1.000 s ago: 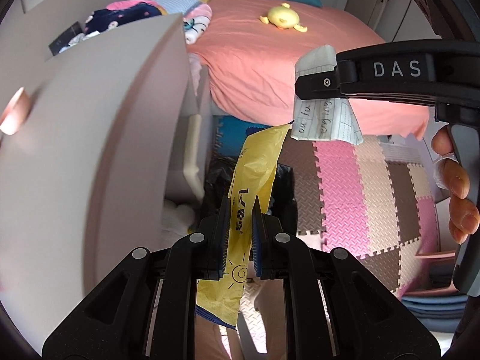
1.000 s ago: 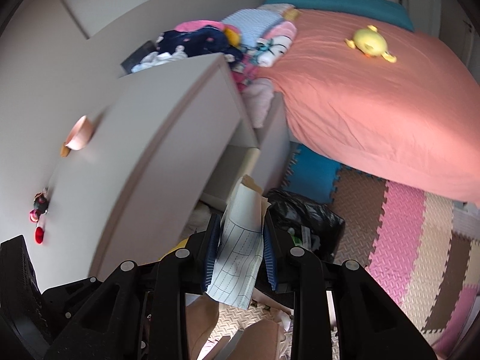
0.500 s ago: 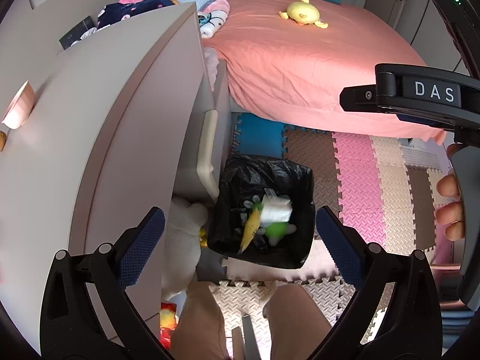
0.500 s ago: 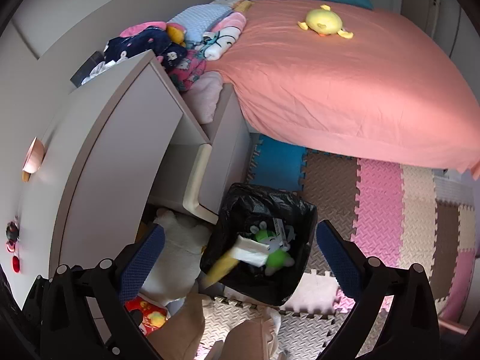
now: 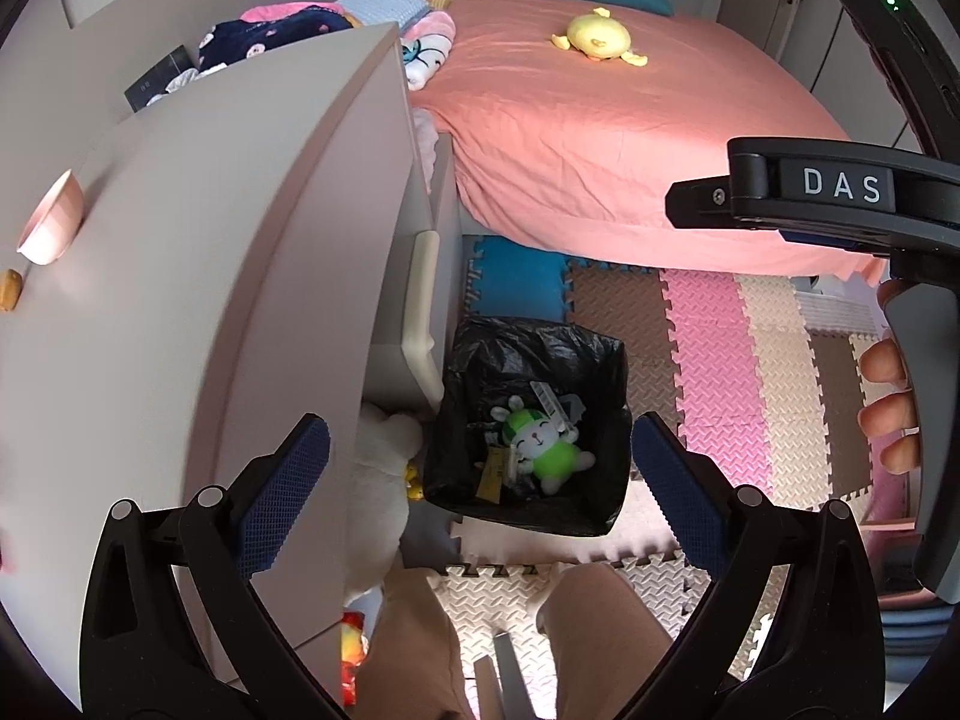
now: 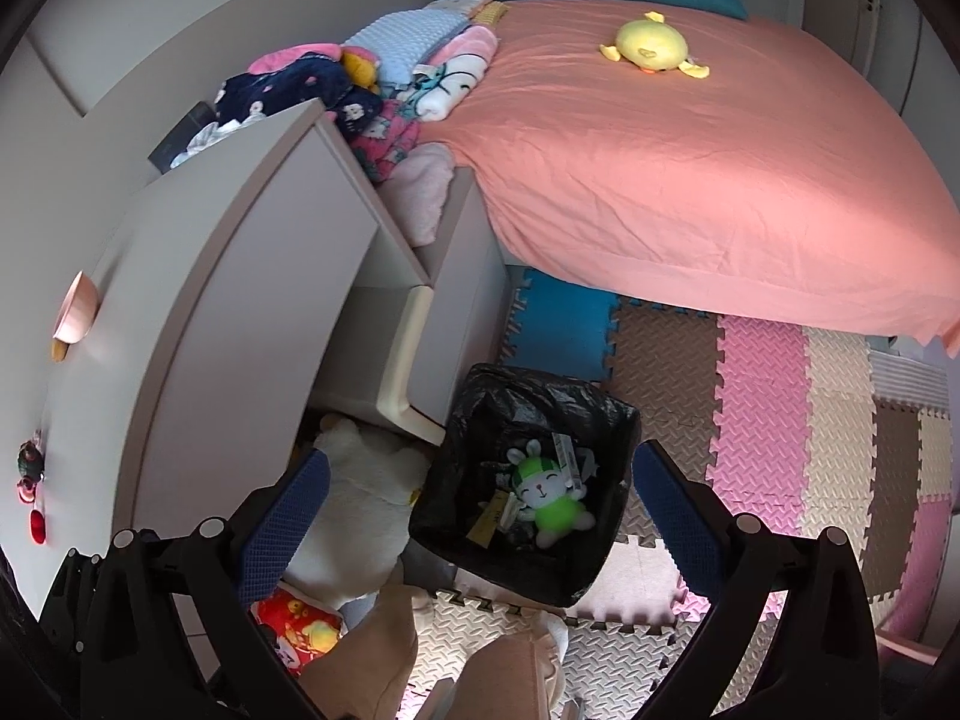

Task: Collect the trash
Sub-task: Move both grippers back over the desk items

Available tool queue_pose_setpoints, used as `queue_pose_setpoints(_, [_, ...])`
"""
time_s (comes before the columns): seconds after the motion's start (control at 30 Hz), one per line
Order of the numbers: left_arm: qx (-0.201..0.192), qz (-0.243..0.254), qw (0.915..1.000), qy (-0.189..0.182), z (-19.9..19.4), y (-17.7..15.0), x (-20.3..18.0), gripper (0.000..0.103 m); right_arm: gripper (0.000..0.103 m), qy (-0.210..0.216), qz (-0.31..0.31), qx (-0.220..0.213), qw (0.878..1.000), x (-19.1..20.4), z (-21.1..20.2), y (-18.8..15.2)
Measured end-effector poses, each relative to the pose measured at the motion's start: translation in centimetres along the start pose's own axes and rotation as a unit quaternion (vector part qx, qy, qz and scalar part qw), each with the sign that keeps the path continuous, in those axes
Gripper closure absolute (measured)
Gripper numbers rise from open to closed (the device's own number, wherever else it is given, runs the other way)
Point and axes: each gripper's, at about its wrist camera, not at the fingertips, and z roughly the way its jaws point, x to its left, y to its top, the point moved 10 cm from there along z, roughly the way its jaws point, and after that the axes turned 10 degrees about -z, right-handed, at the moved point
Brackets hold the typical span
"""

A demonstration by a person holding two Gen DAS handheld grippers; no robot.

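Note:
A bin lined with a black bag (image 5: 474,372) (image 6: 480,396) stands on the foam floor mat beside the white desk. Inside lie a yellow wrapper (image 5: 489,477) (image 6: 487,521), a strip of paper (image 5: 549,405) (image 6: 567,456) and a green rabbit plush (image 5: 540,441) (image 6: 549,495). My left gripper (image 5: 480,495) hangs above the bin, jaws wide apart and empty. My right gripper (image 6: 480,513) also hangs above the bin, wide open and empty; its body shows at the right of the left wrist view (image 5: 840,192).
A white desk (image 5: 210,276) with a pink bowl (image 5: 51,225) stands at left. A bed with a salmon sheet (image 6: 690,150) and a yellow plush (image 6: 654,48) lies behind. A white plush (image 6: 360,510) lies under the desk. The person's knees (image 5: 510,648) are below.
Both grippers opened and let go: the yellow wrapper and the lined paper dropped into the bin and now lie inside. Both grippers rose a little.

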Motion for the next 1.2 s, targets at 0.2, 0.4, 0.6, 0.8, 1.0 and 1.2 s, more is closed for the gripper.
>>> queue_pose_setpoints(0.2, [-0.017, -0.004, 0.9998, 0.003, -2.0, 0.3, 1.9, 0.006, 0.003, 0.02, -0.022, -0.012, 0.999, 3.4, -1.1, 0.6])
queue_pose_setpoints(0.4, [-0.036, -0.022, 0.9989, 0.022, -4.5, 0.4, 5.9, 0.006, 0.003, 0.067, -0.042, -0.026, 0.997, 8.3, -2.4, 1.5])
queue_pose_setpoints(0.6, [-0.046, -0.053, 0.9967, 0.041, -6.2, -0.1, 10.7, 0.006, 0.003, 0.09, -0.086, -0.031, 0.992, 14.5, -3.0, 2.0])
queue_pose_setpoints(0.8, [-0.049, -0.092, 0.993, 0.055, -7.4, -1.1, 15.8, 0.006, 0.003, 0.105, -0.127, -0.024, 0.986, 20.3, -2.5, 1.9])
queue_pose_setpoints(1.0, [-0.057, -0.138, 0.986, 0.074, -8.5, -2.5, 21.1, 0.006, 0.003, 0.122, -0.158, -0.02, 0.98, 25.8, -1.9, 1.7])
queue_pose_setpoints(1.2, [-0.07, -0.182, 0.9751, 0.106, -10.3, -4.0, 27.5, 0.006, 0.003, 0.144, -0.187, -0.025, 0.972, 31.8, -1.4, 1.2])
